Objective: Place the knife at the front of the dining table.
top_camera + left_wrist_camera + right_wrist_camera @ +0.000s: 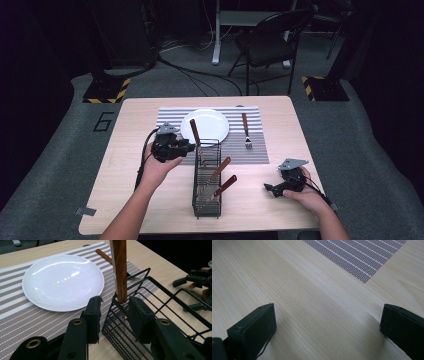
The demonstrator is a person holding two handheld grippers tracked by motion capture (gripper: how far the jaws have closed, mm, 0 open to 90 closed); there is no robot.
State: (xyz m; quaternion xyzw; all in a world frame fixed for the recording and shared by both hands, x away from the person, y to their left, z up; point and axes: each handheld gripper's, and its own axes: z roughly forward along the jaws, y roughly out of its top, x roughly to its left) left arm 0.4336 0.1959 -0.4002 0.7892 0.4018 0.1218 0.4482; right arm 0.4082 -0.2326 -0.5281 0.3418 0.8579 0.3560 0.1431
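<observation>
My left gripper point(113, 315) has its jaws partly open around a wooden-handled utensil point(119, 267); I cannot tell if they touch it; it stands almost straight up in the far end of the black wire basket point(207, 200) (handle on top), beside the white plate point(62, 281); my right gripper point(327, 327) gapes wide above bare table point(299, 290).

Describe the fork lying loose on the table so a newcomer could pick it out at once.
Start at the striped placemat on the wooden table. Right of the white plate, the fork lies flat on the mat, tines toward the person. It lies alone, while the other wood-handled utensils stand in the black wire caddy.
</observation>
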